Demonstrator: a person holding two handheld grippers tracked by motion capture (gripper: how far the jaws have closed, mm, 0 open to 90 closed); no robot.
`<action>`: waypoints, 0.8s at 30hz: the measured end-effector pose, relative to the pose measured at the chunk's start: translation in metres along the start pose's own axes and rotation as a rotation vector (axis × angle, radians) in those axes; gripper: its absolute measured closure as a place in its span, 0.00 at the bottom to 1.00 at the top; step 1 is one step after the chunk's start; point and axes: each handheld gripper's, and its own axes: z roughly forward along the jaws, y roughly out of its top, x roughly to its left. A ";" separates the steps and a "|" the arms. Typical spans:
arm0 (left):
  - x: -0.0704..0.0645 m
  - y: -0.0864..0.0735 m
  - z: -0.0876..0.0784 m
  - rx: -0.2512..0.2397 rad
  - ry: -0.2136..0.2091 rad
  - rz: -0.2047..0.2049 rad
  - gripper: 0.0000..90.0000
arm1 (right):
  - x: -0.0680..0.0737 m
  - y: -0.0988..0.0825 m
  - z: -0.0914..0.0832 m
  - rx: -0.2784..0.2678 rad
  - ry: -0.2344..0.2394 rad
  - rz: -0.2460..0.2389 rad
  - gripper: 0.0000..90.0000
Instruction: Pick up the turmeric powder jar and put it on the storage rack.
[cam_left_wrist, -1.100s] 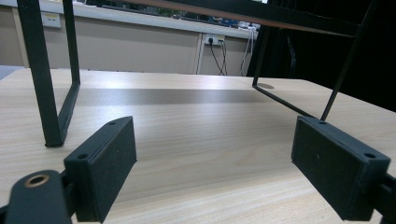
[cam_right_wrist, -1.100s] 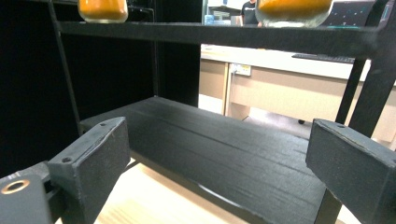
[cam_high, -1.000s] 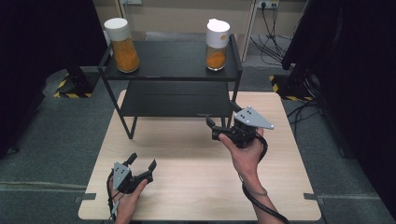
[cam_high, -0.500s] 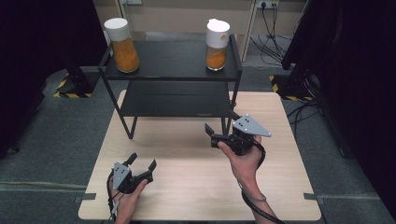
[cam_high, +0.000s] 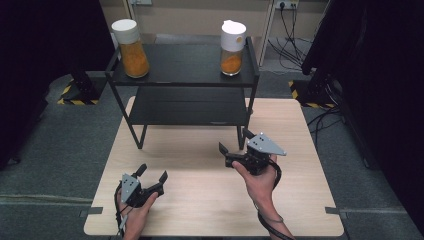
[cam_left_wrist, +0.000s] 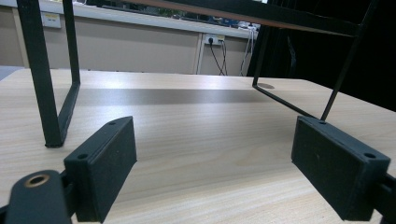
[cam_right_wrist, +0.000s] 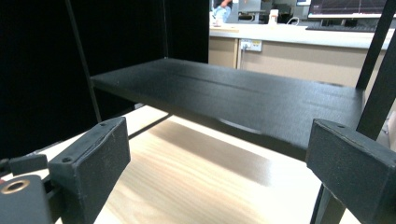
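Pale wood tabletop under both my hands, with the black two-tier shelf standing at its far edge as my landmark. On the shelf's top tier the two jars of orange stuff stand untouched: the left jar at its left end, the right jar near its right end, well apart. My left gripper rests low on the wood, well in front of the shelf's left leg, jaws spread with nothing between them. My right gripper hovers just in front of the shelf's right front leg, level with the lower tier, jaws also spread and empty. I judge nothing is done yet: both jars wait, and the reach up to one is still ahead.
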 end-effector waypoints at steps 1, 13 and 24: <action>0.000 0.000 0.000 0.000 0.000 0.000 0.15 | 0.000 -0.002 0.000 0.005 0.001 0.002 0.07; 0.000 0.000 0.000 0.000 0.000 0.001 0.15 | -0.003 -0.022 -0.002 0.050 0.002 0.020 0.07; 0.000 0.000 0.000 0.000 -0.001 0.002 0.15 | -0.010 -0.045 -0.006 0.065 0.009 0.036 0.07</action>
